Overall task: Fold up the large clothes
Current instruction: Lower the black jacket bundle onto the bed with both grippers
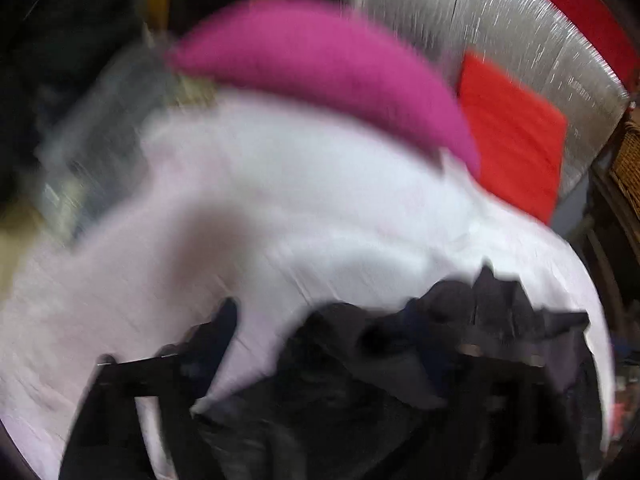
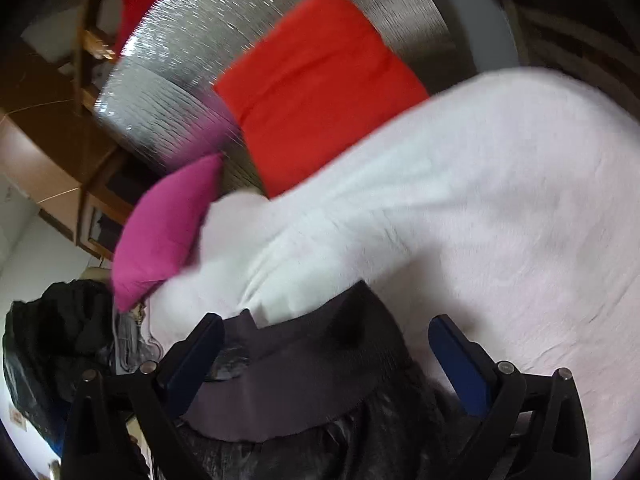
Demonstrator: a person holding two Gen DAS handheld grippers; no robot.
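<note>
White bedsheet (image 2: 500, 200) fills the middle of both views, with silver quilted padding (image 2: 192, 80) at the upper left of the right view. Left to right lie a black heap (image 2: 60, 332), a magenta pillow (image 2: 168, 224) and a red cushion (image 2: 316, 88). The dark garment (image 2: 304, 380) is bunched at the bottom. The right gripper (image 2: 324, 360) stands wide open around it; the left gripper (image 1: 344, 360) is blurred and buried in cloth, so I cannot tell its state. Likely risks: the slack cloth slips free, or drags against the pillow nearby.
</note>
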